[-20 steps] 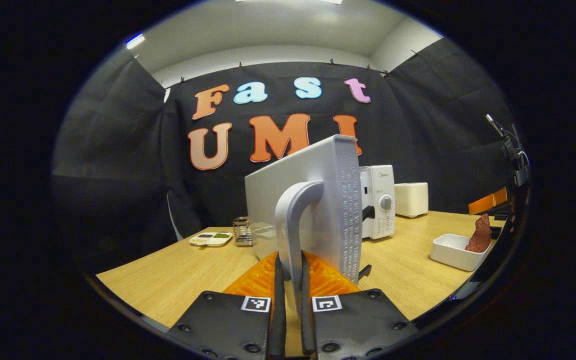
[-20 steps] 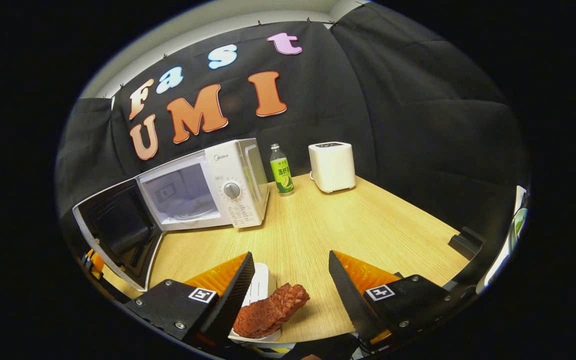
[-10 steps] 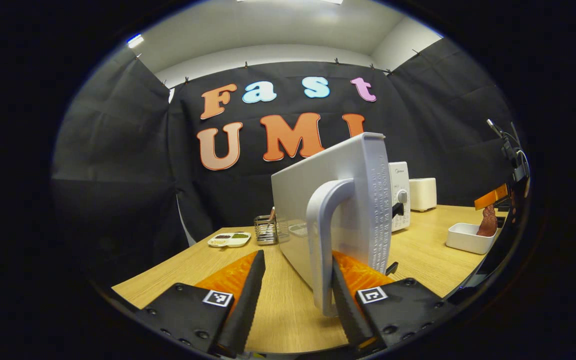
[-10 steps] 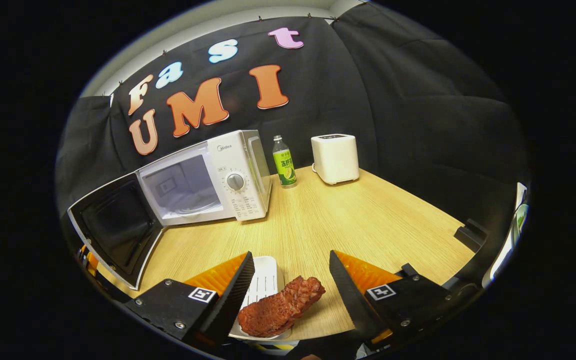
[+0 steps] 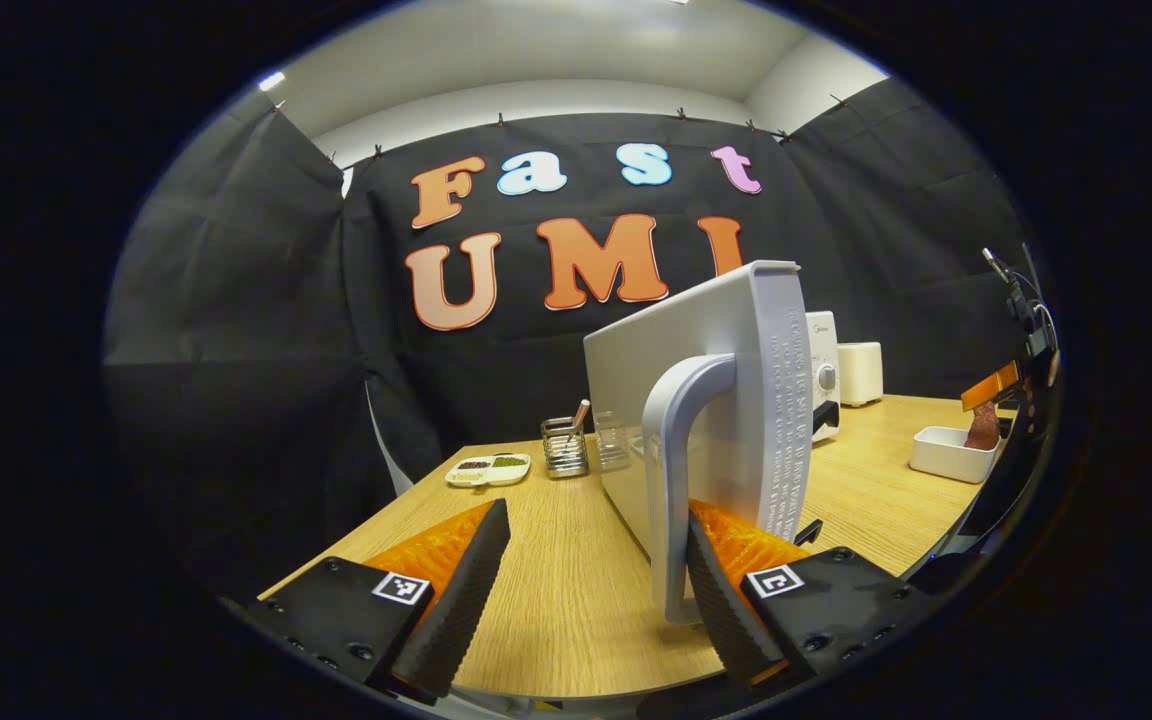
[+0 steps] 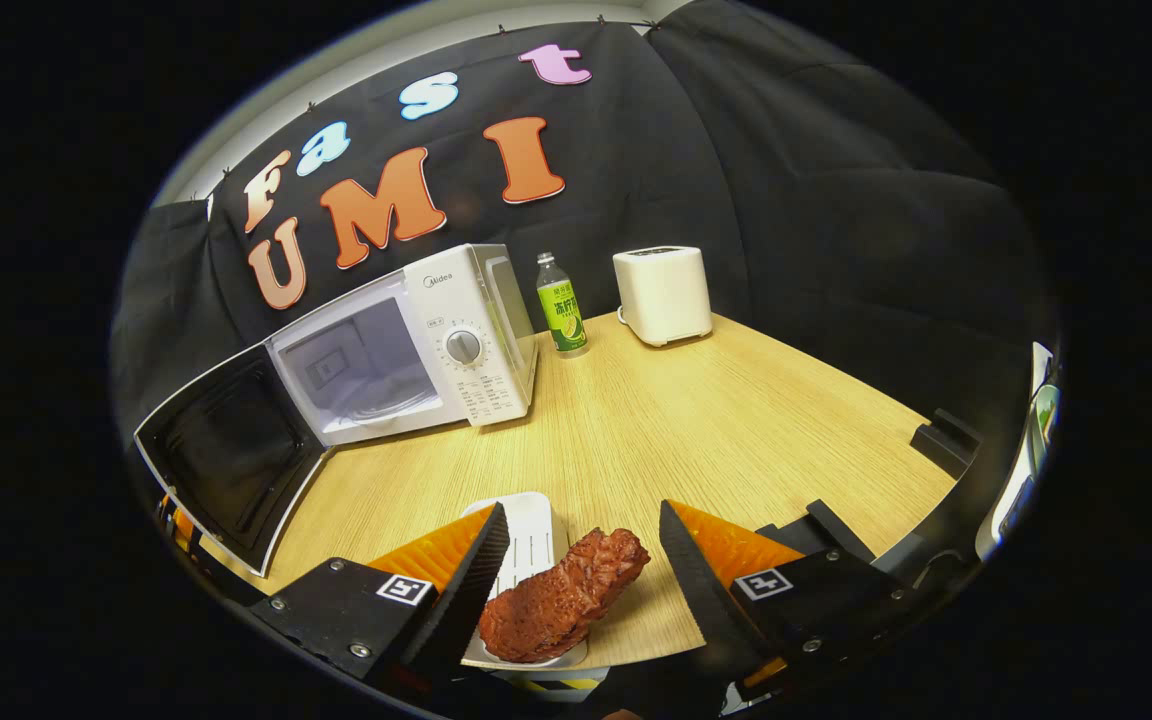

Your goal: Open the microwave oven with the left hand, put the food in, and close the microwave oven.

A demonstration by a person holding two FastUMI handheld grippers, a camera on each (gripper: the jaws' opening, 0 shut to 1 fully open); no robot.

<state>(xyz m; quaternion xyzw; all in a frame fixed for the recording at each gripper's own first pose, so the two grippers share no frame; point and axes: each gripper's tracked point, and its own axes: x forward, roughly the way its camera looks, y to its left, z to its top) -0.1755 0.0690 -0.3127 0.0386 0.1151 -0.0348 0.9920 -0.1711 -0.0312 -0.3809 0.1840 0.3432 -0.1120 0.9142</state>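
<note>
The left gripper (image 5: 586, 590) stands with its jaws spread wide. The door handle (image 5: 681, 480) rises between them, just beside the right-hand finger, though whether it touches I can't say. The microwave door (image 5: 706, 400) is swung well out over the wooden table (image 5: 556, 610), with the microwave (image 6: 406, 345) cavity open to the room.

The right gripper (image 6: 581, 590) is also open, one finger on each side of the food (image 6: 561, 600), a reddish-brown slab of meat lying half in a white tray (image 6: 526, 535) near the table's front edge. Neither finger presses on it.

The step in hand looks like the pick-up. To do it well, I'd settle the fingers lower so they close across the meat's narrow width near its middle, then lift clear of the tray rim before swinging toward the cavity. Keep the left gripper clear of the door so it doesn't drift shut.

The meat's long axis runs diagonally, its far end pointing up and away to the right, across the gap between the fingers rather than squarely along it.
</note>
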